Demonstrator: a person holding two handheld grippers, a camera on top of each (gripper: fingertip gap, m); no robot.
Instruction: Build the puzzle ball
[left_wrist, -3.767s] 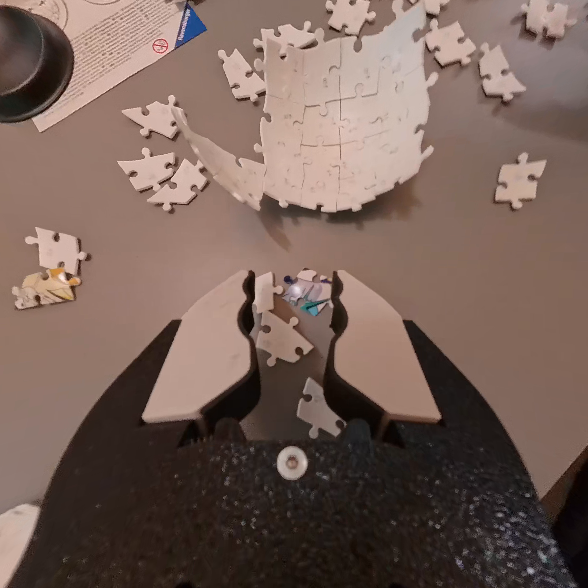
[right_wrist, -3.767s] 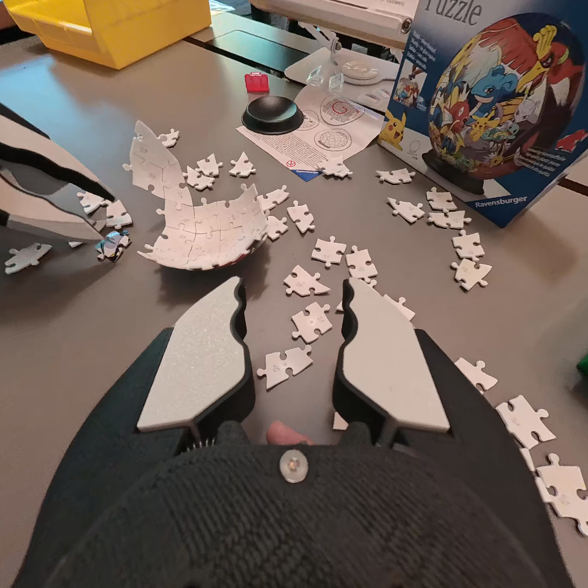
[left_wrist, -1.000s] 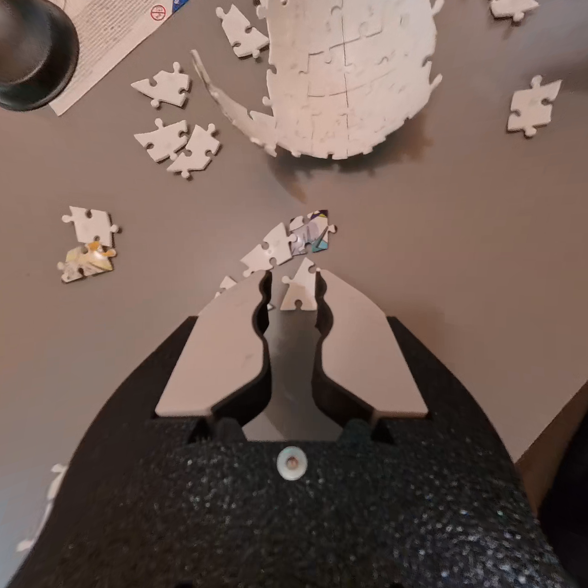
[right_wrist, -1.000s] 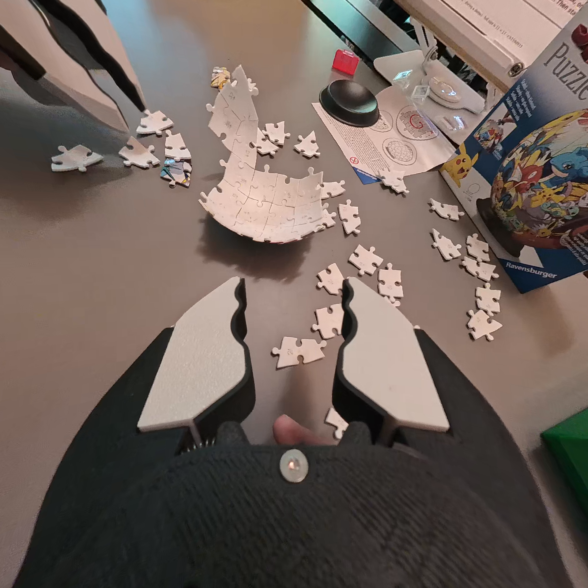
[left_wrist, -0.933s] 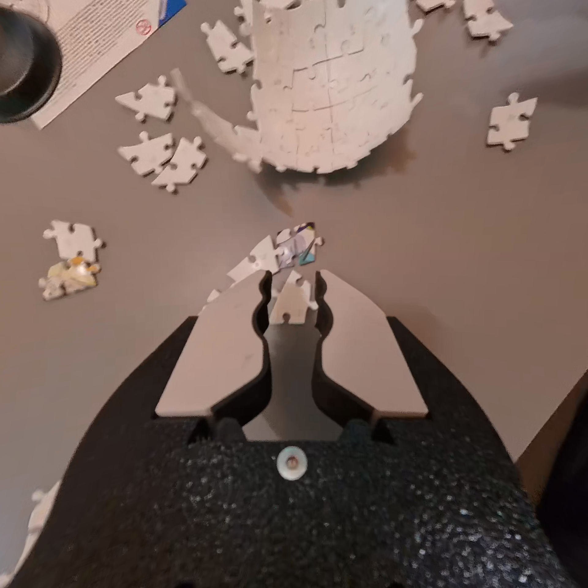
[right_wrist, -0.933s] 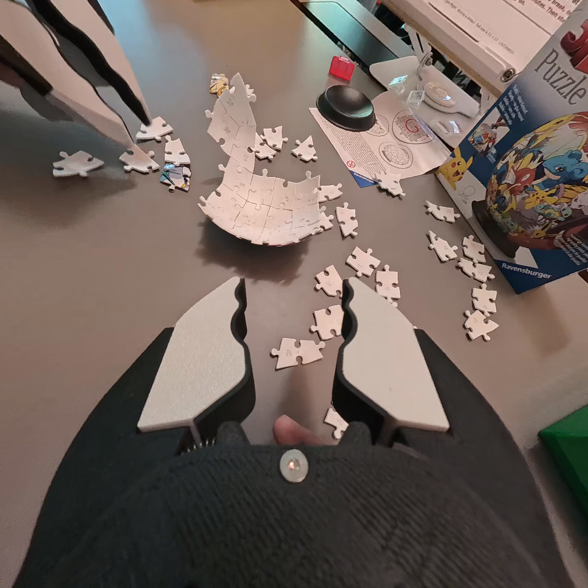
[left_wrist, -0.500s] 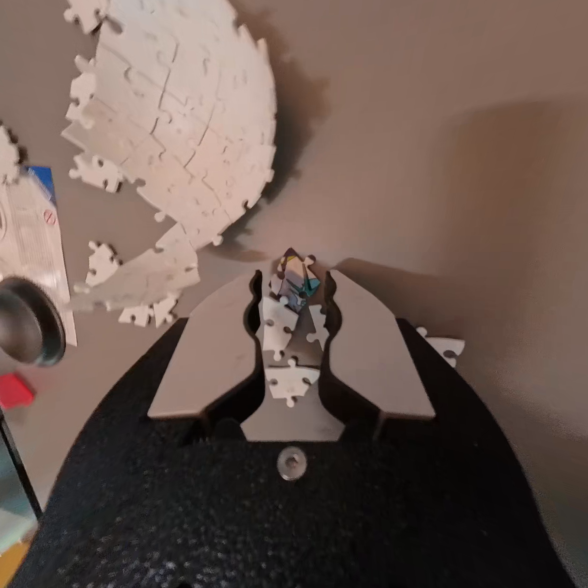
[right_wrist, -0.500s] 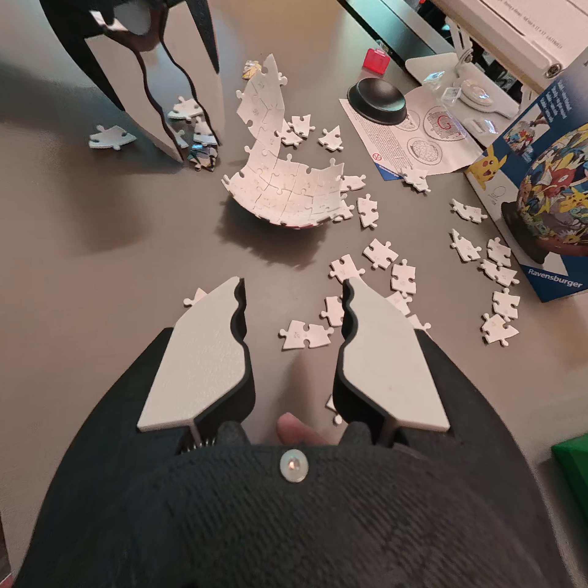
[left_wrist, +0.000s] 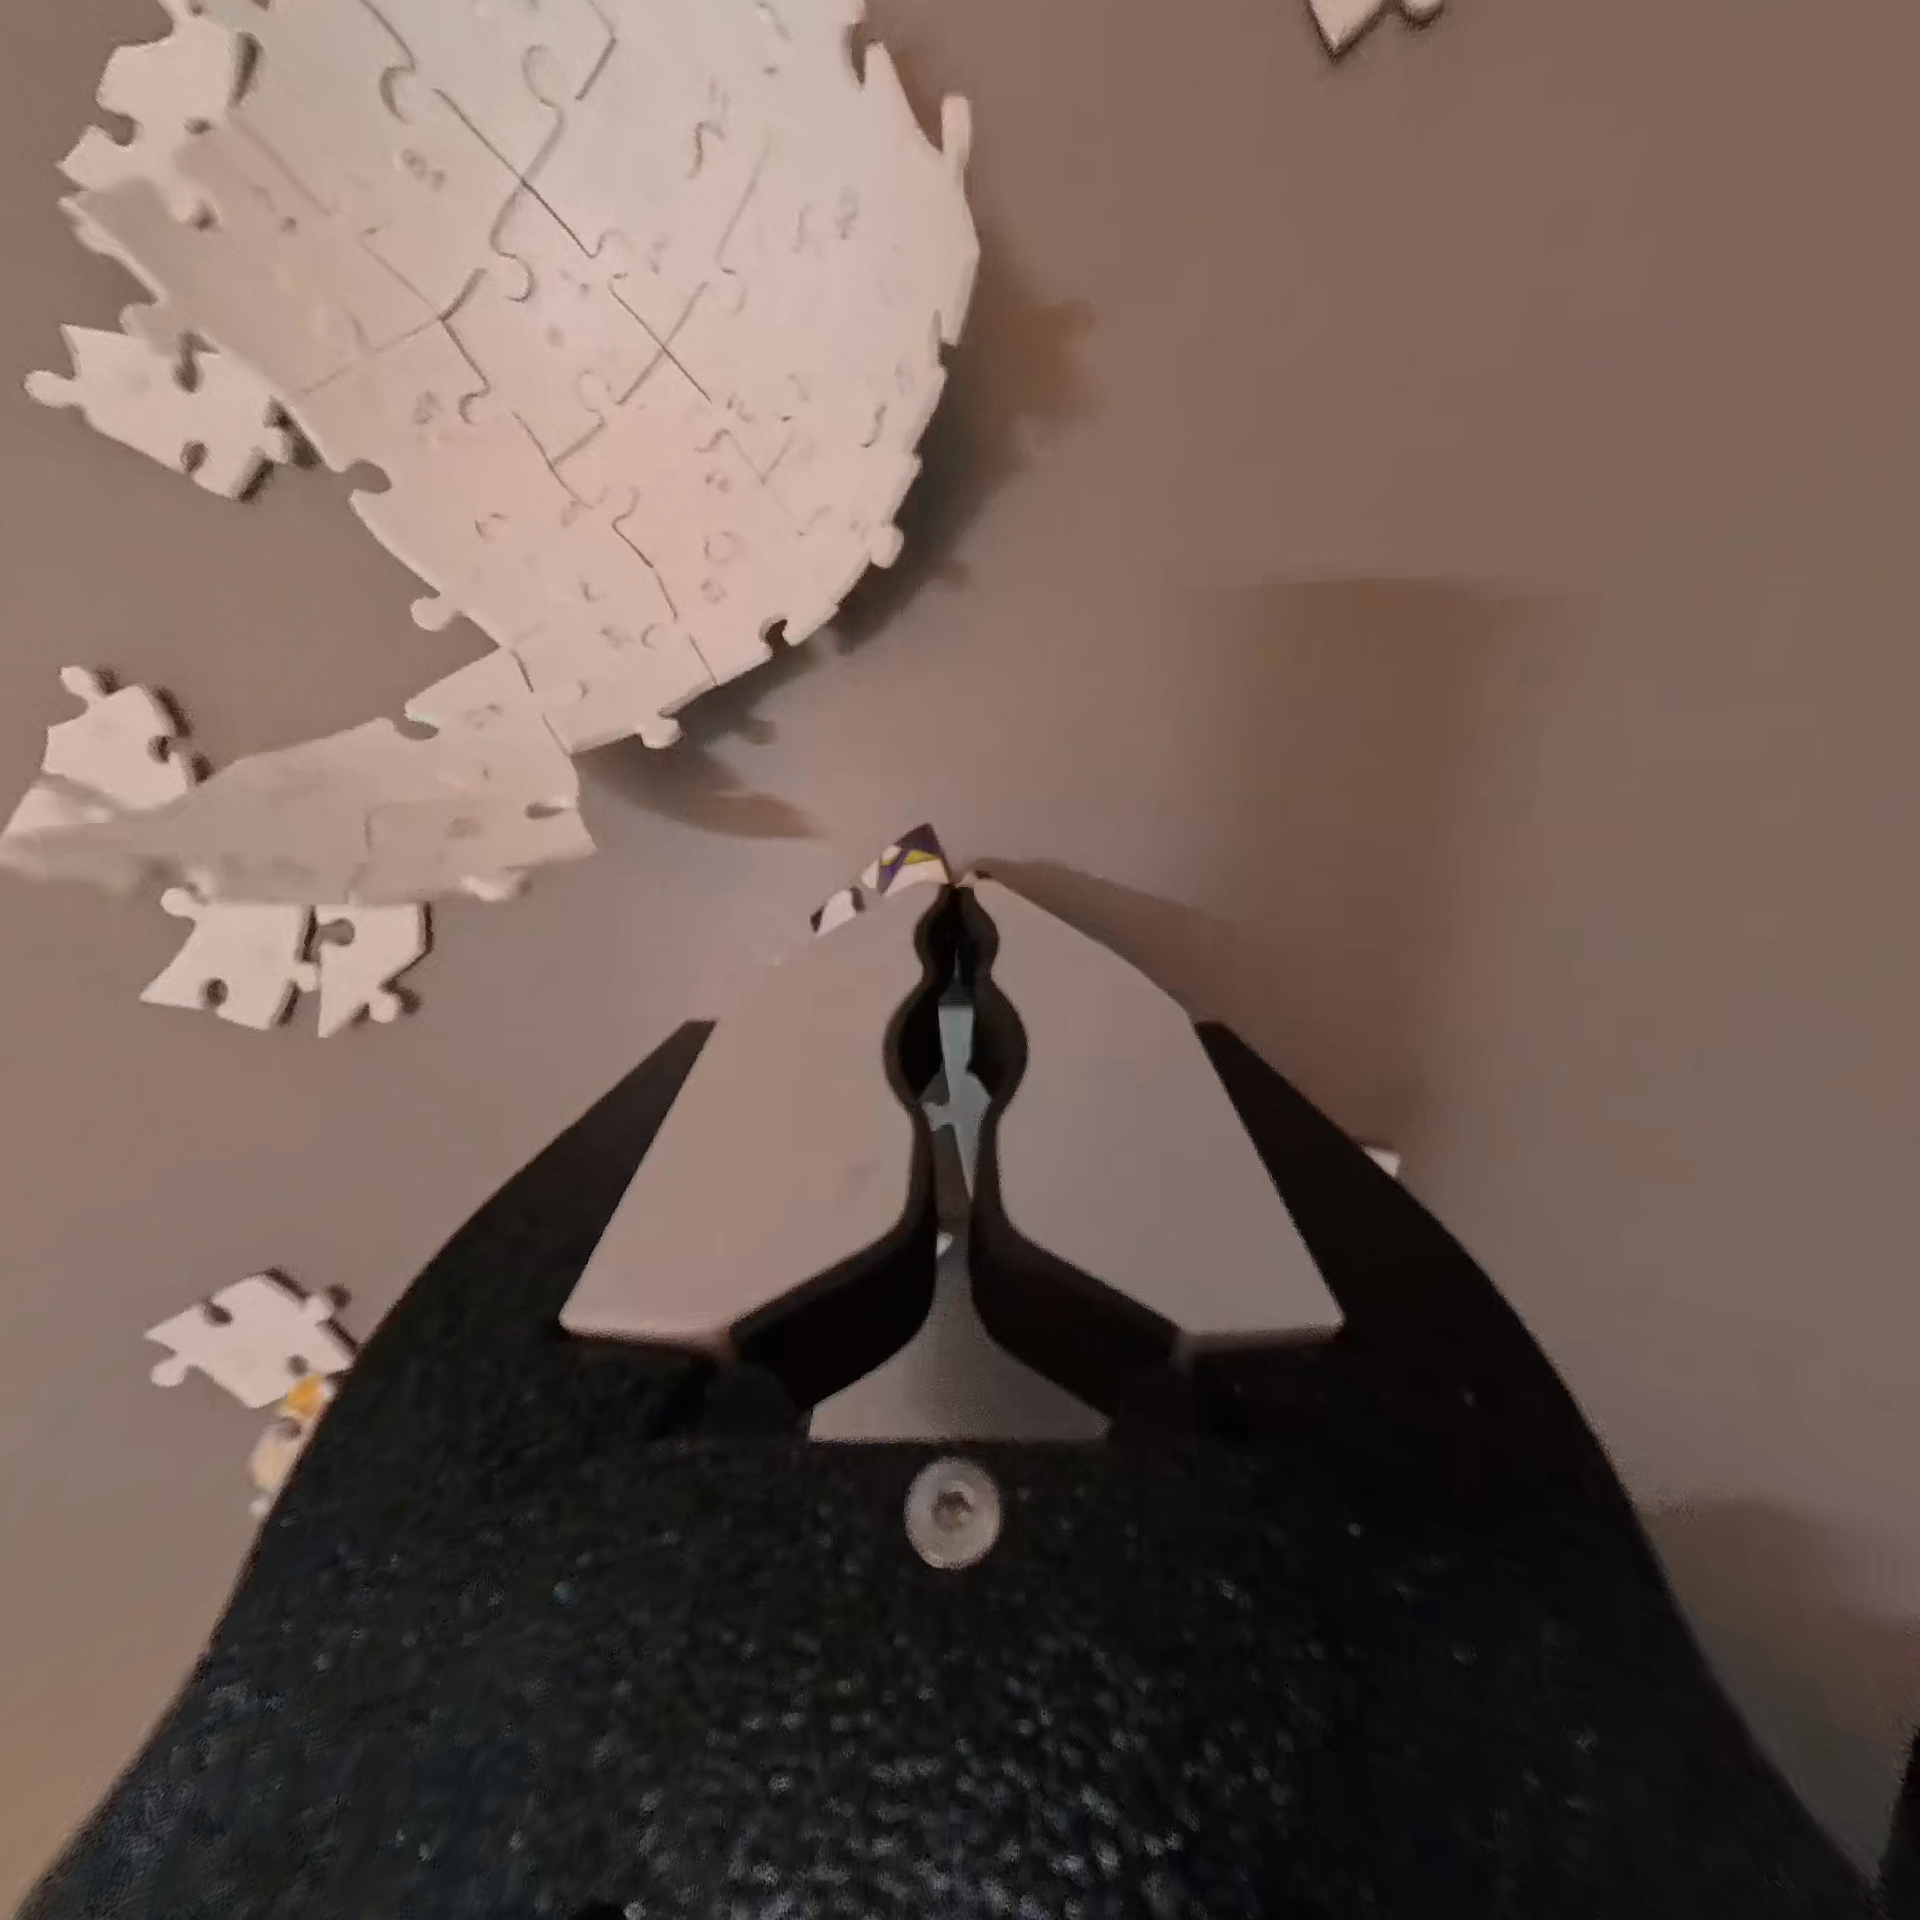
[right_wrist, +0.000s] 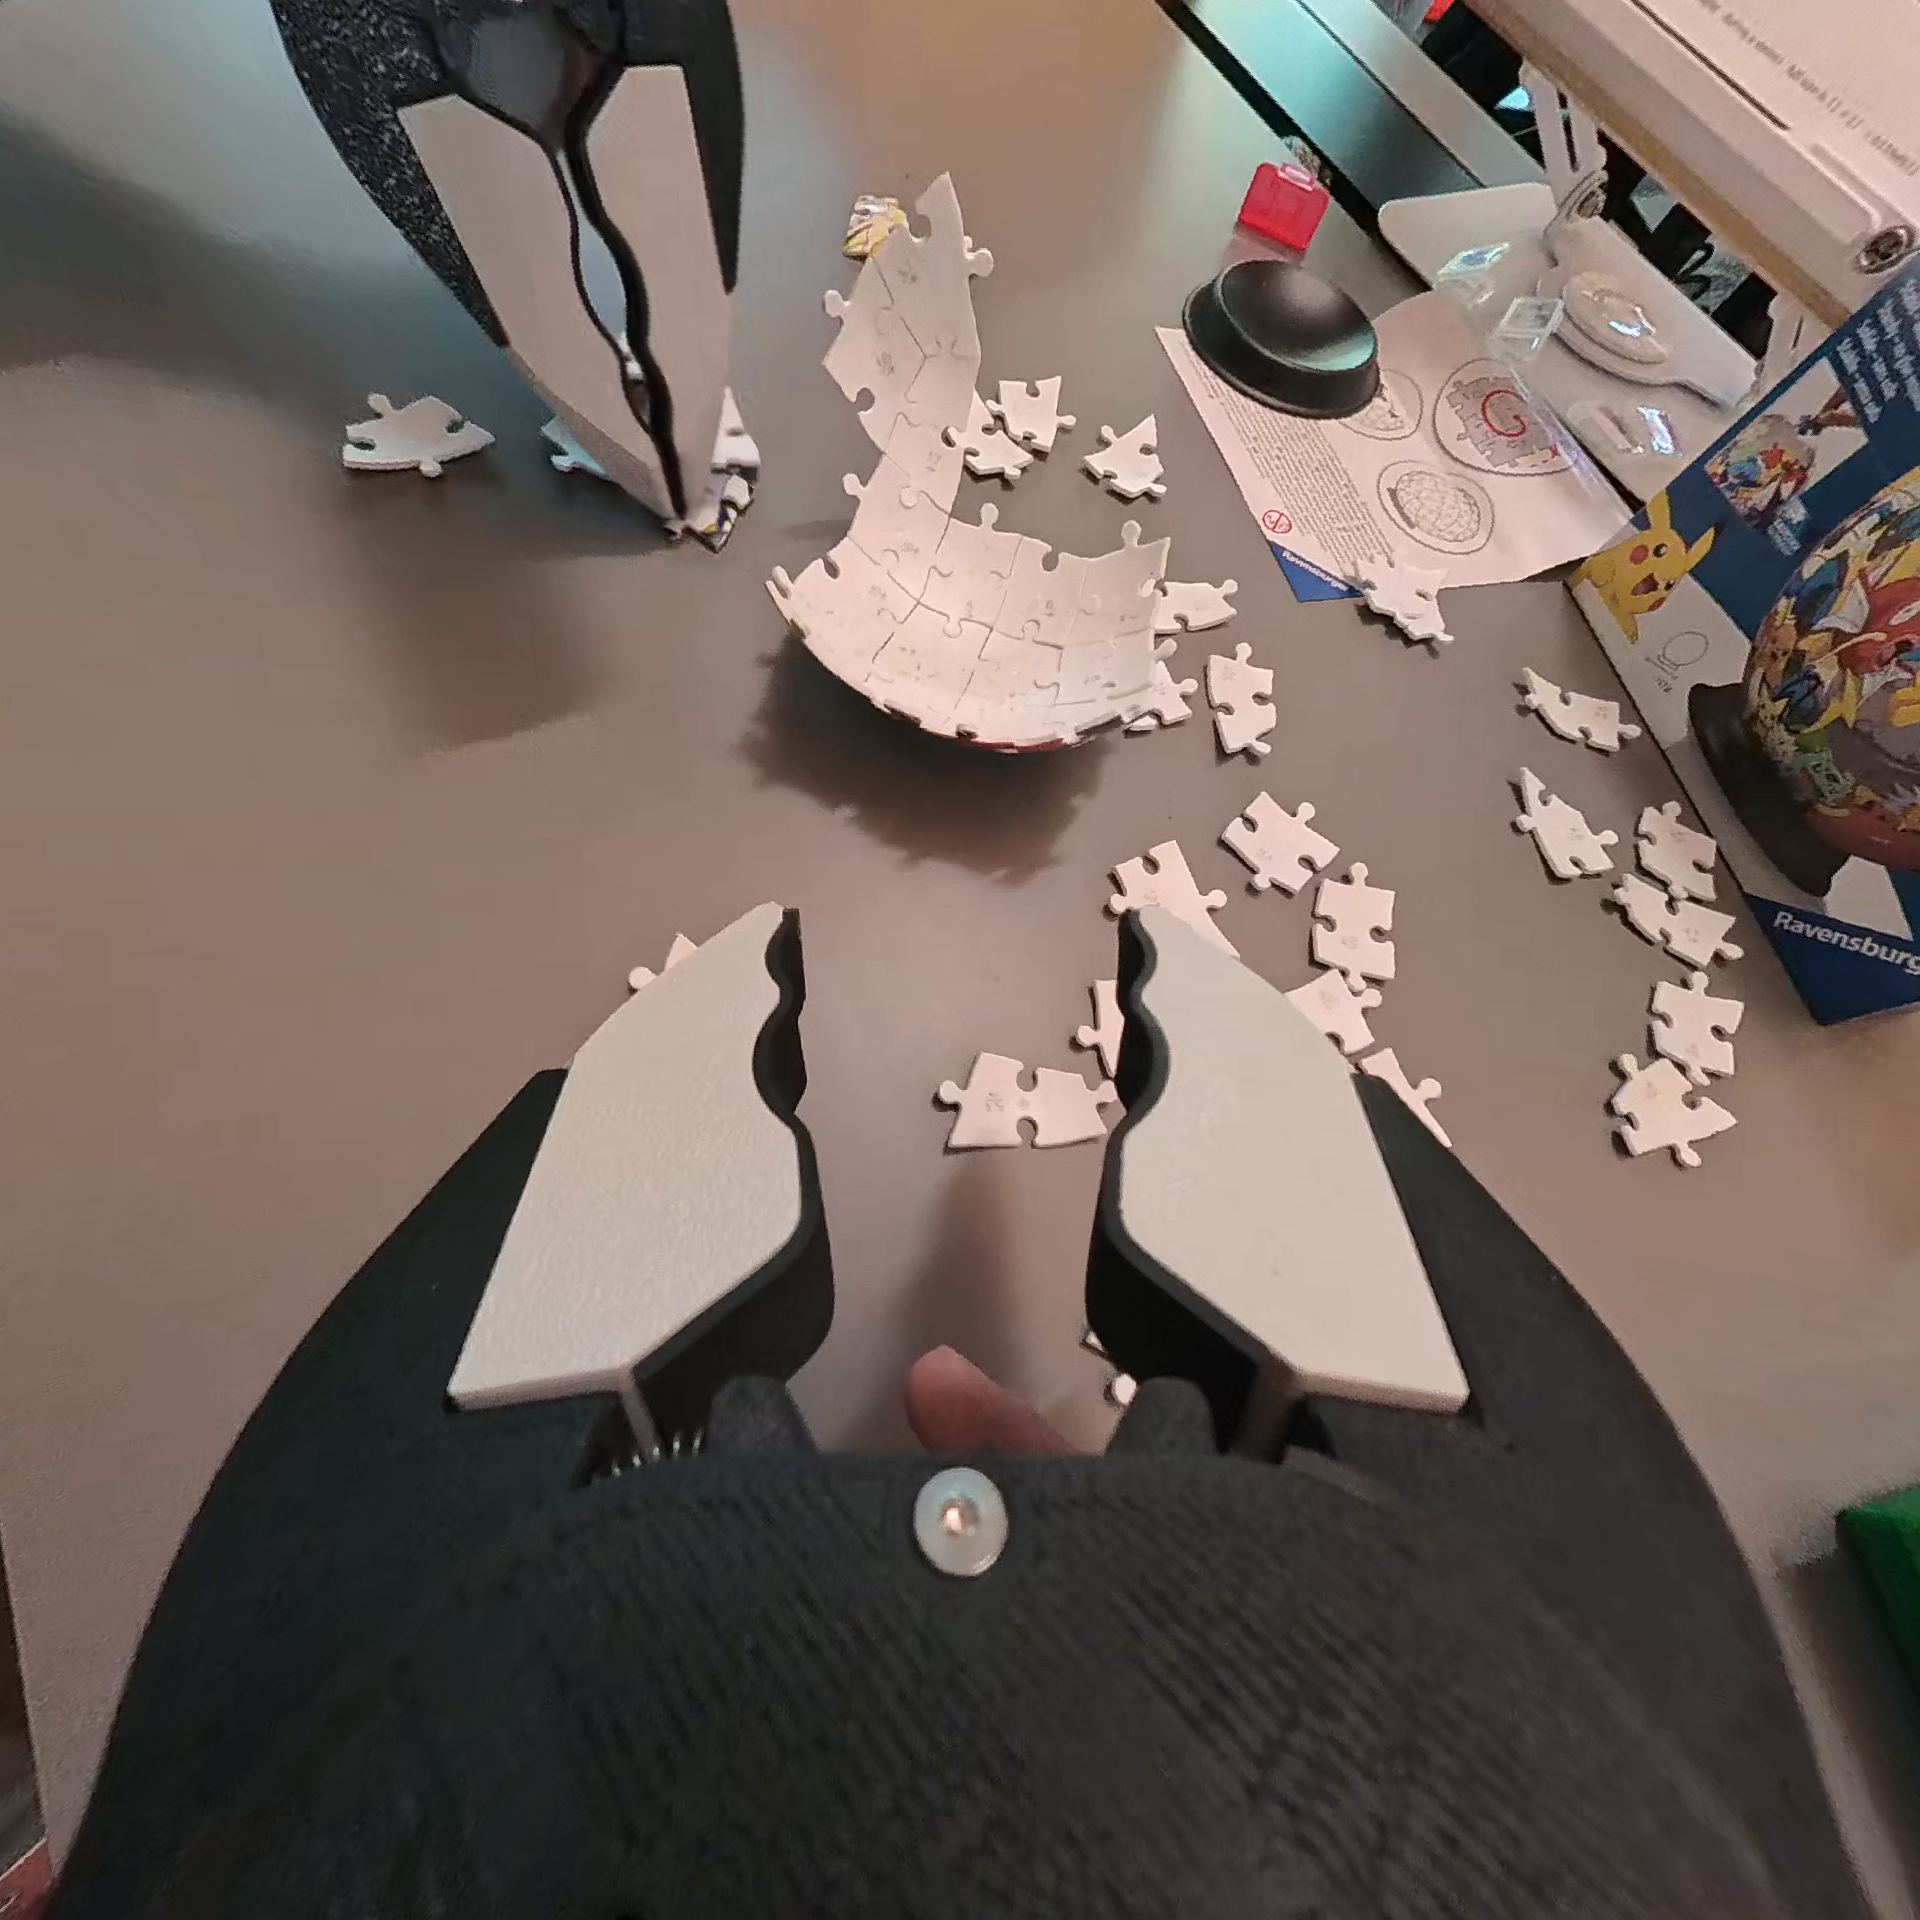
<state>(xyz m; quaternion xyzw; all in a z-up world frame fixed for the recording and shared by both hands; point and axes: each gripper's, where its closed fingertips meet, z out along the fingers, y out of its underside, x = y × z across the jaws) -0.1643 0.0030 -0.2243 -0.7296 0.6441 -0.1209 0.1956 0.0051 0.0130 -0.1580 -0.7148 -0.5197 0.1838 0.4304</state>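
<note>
Closing down on the grey table (left_wrist: 1455, 520), the left gripper (left_wrist: 958, 902) has gone from a narrow gap half a second ago to jaws pinched together at the tips on the edge of a colour-printed puzzle piece (left_wrist: 902, 864). Just beyond it sits the white curved half-built puzzle shell (left_wrist: 623, 343), bowl-like, with loose white pieces (right_wrist: 1351, 925) scattered around. The right gripper (right_wrist: 961, 940) hangs wide and empty. I judge this piece is next for the shell.
</note>
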